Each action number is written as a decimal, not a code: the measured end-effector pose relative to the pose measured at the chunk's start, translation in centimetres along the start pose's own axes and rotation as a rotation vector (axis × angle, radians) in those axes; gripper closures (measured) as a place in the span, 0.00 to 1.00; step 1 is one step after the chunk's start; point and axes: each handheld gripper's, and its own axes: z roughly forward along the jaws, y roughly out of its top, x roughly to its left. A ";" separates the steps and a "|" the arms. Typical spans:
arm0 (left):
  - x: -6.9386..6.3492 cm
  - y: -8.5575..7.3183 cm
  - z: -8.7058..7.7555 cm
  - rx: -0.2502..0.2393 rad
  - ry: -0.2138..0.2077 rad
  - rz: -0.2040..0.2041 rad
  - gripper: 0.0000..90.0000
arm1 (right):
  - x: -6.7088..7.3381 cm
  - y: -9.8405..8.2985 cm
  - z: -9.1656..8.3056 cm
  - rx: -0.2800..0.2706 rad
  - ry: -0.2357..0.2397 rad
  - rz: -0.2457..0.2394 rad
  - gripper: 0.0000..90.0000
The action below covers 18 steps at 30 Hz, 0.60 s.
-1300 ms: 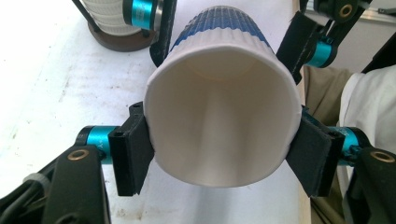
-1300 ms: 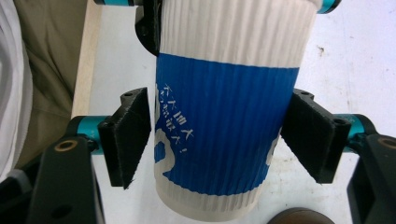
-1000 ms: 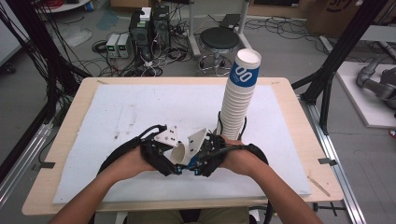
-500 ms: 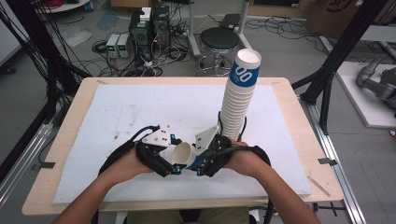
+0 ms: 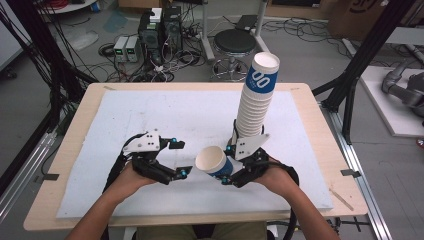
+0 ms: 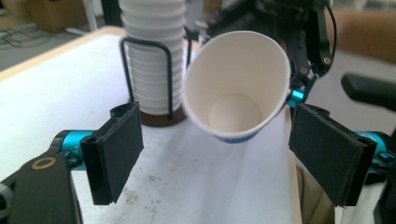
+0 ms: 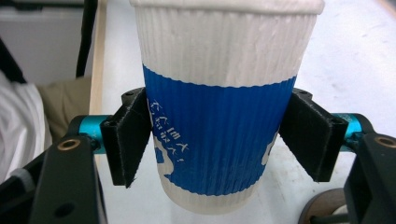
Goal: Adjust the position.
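Paper cup (image 5: 214,161), white with a blue band, pinched in the right tool (image 5: 229,167) and held on its side just above the tabletop (image 5: 165,112). Open mouth turned toward the left tool (image 5: 179,157). White inside and round bottom easy to see in the left gripper view (image 6: 235,88). In the right gripper view, black pads (image 7: 127,140) pressed on both sides of the blue band (image 7: 219,126), with small white writing on the blue part.

Left tool spread wide, jaws just opened more, nothing between them. Near the cup's mouth but apart from it. In the left gripper view, its two black pads (image 6: 119,149) far apart, cup a little way in front and higher.

Tall stack of cups (image 5: 256,100) standing upright just behind the right tool, toward the right side of the tabletop. Top cup with a blue band and white marks. Stack sitting in a thin black wire holder (image 6: 148,74) on a dark round base.

White sheet (image 5: 125,115) spread over the tabletop, a few small dark spots on it. Person's hands and bare arms coming in from the near edge, one on each tool. Round black stool (image 5: 234,42) and grey boxes with cables (image 5: 125,47) on the floor past the far edge.
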 end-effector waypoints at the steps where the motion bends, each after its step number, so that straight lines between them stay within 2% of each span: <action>1: 0.1 -0.2 -0.2 -0.014 0.009 -0.009 0.20 | 0.0 -0.3 -0.2 -0.021 -0.004 0.010 0.31; 3: 0.3 -0.7 -0.5 -0.041 0.032 -0.031 0.20 | 0.2 -0.9 -0.6 -0.065 -0.008 0.029 0.31; 7: 0.6 -1.8 -0.8 -0.070 0.068 -0.061 0.20 | 0.5 -2.1 -1.4 -0.122 -0.046 0.048 0.31; 13: 1.1 -3.2 -1.0 -0.111 0.114 -0.088 0.20 | 0.8 -3.5 -2.4 -0.169 -0.081 0.078 0.31; 18: 1.5 -4.4 -1.1 -0.155 0.151 -0.121 0.20 | 1.1 -4.6 -3.4 -0.200 -0.133 0.097 0.31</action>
